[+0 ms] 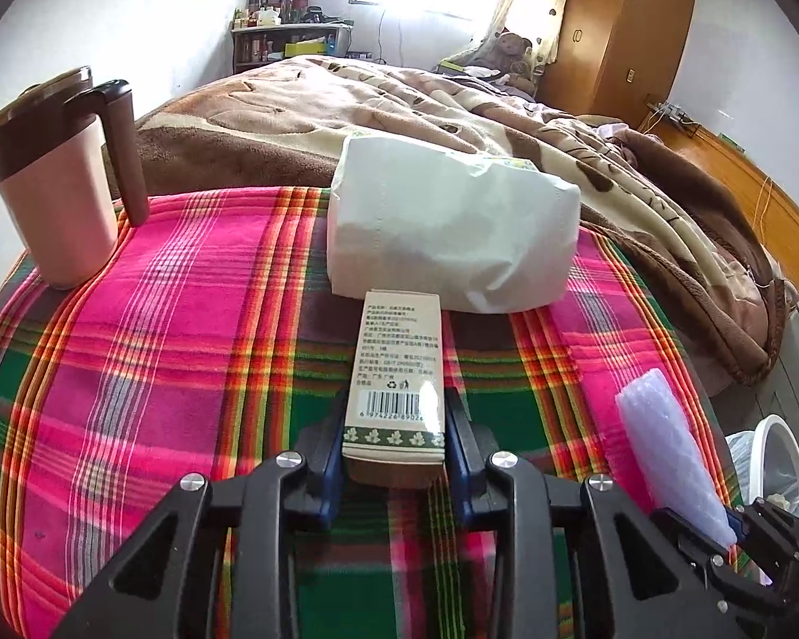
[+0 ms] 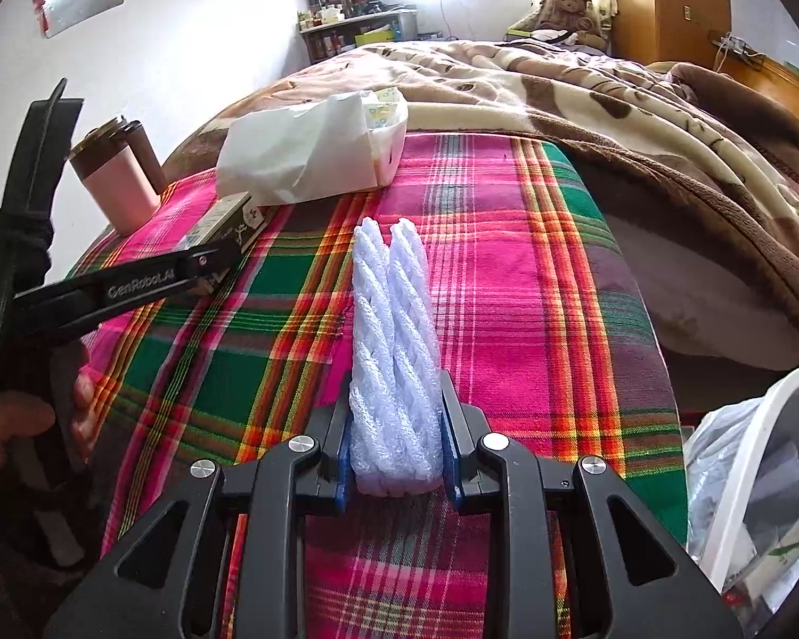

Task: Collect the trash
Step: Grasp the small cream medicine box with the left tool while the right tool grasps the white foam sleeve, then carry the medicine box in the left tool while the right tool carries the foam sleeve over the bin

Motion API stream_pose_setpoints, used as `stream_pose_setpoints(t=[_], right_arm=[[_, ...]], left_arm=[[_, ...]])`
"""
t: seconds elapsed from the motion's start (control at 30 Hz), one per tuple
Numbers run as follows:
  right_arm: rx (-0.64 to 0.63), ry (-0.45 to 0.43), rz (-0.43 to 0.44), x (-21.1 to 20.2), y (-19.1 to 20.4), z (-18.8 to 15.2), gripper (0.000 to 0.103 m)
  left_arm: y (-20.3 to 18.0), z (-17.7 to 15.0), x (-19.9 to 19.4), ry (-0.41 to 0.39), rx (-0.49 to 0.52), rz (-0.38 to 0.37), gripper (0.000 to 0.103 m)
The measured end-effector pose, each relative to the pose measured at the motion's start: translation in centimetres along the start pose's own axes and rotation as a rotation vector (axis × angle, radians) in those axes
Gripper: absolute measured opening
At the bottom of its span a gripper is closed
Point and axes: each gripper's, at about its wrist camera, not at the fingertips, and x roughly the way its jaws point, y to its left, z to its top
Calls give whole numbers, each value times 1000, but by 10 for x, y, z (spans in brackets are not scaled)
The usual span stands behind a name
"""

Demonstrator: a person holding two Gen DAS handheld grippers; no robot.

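Note:
My left gripper is shut on a small beige cardboard box with a barcode, over the plaid-covered table. The box also shows in the right wrist view, with the left gripper on it. My right gripper is shut on a white foam net sleeve, held just above the plaid cloth. The sleeve shows at the right edge of the left wrist view. A white bin with a plastic liner stands low at the right of the table.
A white tissue pack lies at the far side of the table. A pink and brown lidded mug stands at the far left. A bed with a brown blanket lies beyond. The bin's rim shows lower right.

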Motion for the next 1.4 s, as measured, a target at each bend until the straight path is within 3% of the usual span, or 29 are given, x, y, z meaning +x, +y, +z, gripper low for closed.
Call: stream_pose_setpoints(t=[0.67, 1.4], right_arm=[[19, -103, 12, -59, -1, -20, 27], [113, -220, -71, -131, -43, -51, 27]], left_arm=[[-31, -46, -98, -106, 40, -40, 32], [-117, -79, -169, -206, 187, -186, 32]])
